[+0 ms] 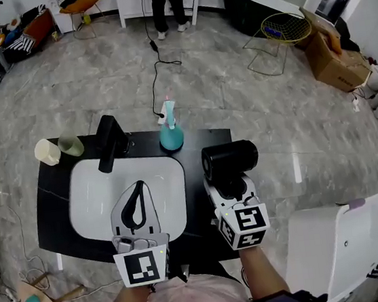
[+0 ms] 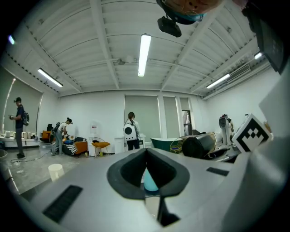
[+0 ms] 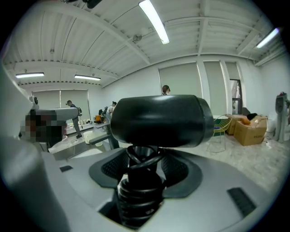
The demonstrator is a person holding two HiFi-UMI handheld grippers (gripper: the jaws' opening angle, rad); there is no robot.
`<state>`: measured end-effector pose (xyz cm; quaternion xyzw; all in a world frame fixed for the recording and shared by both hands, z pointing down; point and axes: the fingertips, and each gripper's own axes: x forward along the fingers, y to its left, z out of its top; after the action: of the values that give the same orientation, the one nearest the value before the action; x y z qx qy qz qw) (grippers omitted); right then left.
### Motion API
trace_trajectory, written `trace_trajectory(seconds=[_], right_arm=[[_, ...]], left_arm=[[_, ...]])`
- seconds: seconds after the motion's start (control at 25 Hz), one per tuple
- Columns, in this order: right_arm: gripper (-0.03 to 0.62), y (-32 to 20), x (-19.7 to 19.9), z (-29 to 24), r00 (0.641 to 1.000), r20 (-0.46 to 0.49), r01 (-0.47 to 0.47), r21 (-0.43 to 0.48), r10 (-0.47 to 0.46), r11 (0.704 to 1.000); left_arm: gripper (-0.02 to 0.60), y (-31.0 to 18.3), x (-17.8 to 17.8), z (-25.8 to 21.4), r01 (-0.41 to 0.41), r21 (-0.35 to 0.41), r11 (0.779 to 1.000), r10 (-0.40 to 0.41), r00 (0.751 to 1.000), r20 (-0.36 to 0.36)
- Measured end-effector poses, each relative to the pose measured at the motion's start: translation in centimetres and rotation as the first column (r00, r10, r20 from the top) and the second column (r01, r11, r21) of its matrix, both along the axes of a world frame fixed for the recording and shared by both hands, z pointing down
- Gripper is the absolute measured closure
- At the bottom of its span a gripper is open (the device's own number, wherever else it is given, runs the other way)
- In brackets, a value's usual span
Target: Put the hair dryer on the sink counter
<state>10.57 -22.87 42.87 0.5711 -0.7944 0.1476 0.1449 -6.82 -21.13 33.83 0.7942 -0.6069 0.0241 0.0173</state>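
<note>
Head view: right gripper clamps black barrel-shaped hair dryer above black sink counter's bare right edge; left gripper closed, empty.

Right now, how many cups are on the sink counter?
2. A cream cup sits at the far-left corner of the counter. A green cup is next to it, on the side toward the faucet. The whole counter shows in the head view, so probably none are hidden.

Bright ceiling strip light; fisheye edges dark, warped; floor glare.
</note>
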Motion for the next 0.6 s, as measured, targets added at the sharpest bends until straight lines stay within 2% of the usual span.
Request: trace_trajectory(seconds=[0.6], right_arm=[[0.355, -1.9, 0.5, 7.1, 1.0, 0.013, 0.007, -0.114, -0.005, 0.993]], left_arm=[[0.572, -3.3, -0.1, 4.2, 0.04, -0.091, 0.995, -0.039, 0.999, 0.016]])
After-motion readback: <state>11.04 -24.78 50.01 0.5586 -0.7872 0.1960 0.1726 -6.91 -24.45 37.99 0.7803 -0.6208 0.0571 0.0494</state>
